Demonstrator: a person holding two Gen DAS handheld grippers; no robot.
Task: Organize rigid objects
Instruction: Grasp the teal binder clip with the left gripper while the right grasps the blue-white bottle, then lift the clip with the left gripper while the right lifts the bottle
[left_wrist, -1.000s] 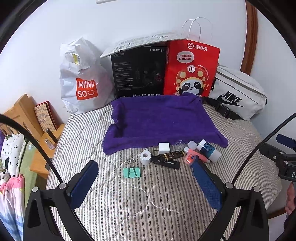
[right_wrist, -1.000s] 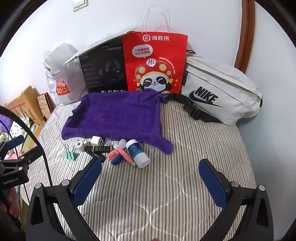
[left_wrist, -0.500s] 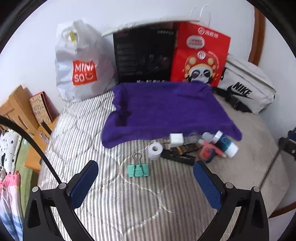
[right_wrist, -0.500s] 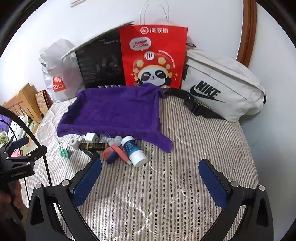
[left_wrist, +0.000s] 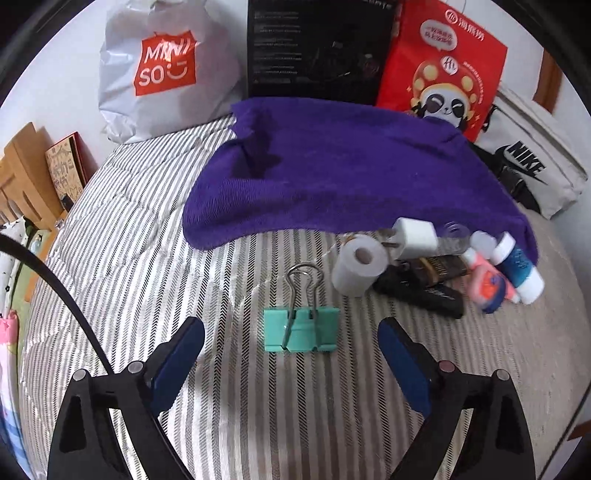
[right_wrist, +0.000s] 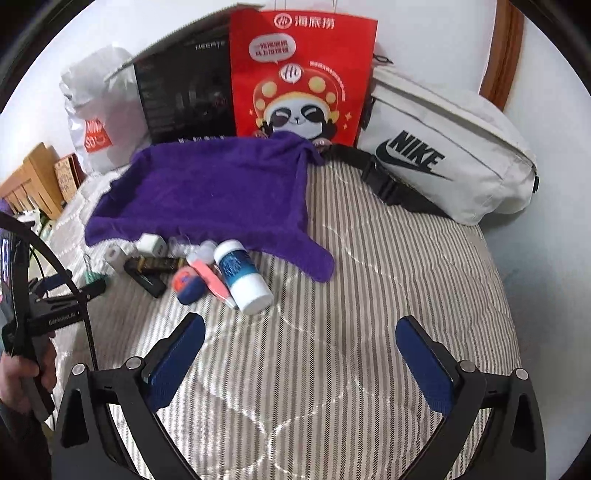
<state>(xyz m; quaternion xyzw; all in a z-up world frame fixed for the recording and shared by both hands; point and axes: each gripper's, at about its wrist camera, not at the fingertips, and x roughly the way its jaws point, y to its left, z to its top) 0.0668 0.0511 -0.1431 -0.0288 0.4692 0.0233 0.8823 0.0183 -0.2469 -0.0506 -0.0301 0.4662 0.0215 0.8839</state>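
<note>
Blue-padded left tongs (left_wrist: 290, 349) are standing wide apart, gripping nothing, with the clip (left_wrist: 301, 328) lying flat on the bed (left_wrist: 147, 236) just ahead of the gap between the pads, its wire handles pointing away. Bare striped quilt is lying open to the left of the clip, out to the bed's left edge. Just right of the clip, the tape roll (left_wrist: 360, 266) is sitting beside the charger (left_wrist: 415, 238), which is touching the near hem of the towel (left_wrist: 351, 170). A black tube (left_wrist: 421, 288), a pink tube (left_wrist: 487, 275) and a bottle (left_wrist: 521, 269) are crowding together further right.

The right tongs (right_wrist: 299, 354) are likewise standing wide apart and gripping nothing, over open quilt. The bottle (right_wrist: 242, 275) is lying just ahead of the left pad, with the pink tube (right_wrist: 212, 275) touching it, and the towel (right_wrist: 218, 192) is spreading beyond. A broad bare strip is running right of the towel's corner toward the Nike bag (right_wrist: 447, 155). The red bag (right_wrist: 299, 74), black box (right_wrist: 184, 88) and Miniso bag (right_wrist: 99, 110) are lining the wall at the far edge.
</note>
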